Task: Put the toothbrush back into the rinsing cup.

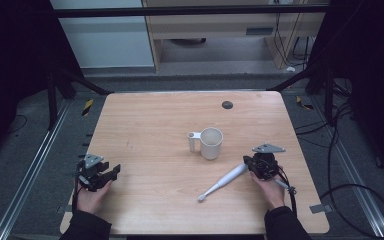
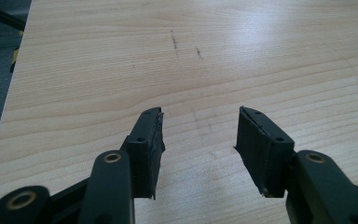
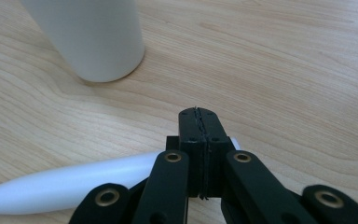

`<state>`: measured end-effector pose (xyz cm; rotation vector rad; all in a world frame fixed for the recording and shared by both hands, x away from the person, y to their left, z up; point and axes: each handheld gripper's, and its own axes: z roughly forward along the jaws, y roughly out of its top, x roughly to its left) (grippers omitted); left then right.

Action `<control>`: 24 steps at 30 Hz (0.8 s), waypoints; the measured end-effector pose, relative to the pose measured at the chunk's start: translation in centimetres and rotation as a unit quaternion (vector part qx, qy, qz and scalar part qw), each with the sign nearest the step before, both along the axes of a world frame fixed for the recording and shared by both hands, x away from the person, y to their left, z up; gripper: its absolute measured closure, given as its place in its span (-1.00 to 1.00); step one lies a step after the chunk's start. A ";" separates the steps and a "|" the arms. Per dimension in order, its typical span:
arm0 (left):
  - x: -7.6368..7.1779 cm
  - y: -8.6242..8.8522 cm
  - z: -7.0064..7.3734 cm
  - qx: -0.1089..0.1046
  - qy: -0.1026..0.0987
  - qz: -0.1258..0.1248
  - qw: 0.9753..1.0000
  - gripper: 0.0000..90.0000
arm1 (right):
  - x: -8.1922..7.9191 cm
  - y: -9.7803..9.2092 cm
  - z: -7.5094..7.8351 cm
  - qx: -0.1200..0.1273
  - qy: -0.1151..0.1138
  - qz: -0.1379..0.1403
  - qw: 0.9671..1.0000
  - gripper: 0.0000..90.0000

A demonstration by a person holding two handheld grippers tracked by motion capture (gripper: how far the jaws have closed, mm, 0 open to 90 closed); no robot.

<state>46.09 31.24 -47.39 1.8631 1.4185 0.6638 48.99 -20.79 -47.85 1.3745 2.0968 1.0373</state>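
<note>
A white mug (image 1: 211, 142) stands upright near the table's middle, its handle to the left; its lower wall (image 3: 88, 37) rises just beyond my right gripper. A white electric toothbrush (image 1: 222, 182) lies flat on the wood, head toward the front, thick handle end under my right gripper (image 1: 248, 163). In the right gripper view the jaws (image 3: 198, 114) are pressed flush together above the toothbrush handle (image 3: 74, 182), which passes beneath them. My left gripper (image 1: 114, 171) rests at the front left edge, open, with bare wood between its jaws (image 2: 200, 126).
The wooden table (image 1: 150, 120) has a small black round cap (image 1: 227, 104) near its far edge. Metal frame rails and cables run along the floor on both sides. The table's left edge (image 2: 9, 98) lies close to my left gripper.
</note>
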 end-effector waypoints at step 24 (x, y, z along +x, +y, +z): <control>0.1 0.0 -0.1 0.003 0.001 0.000 1.000 0.13 | 0.3 0.0 -0.6 -0.025 0.012 -0.001 1.000 0.99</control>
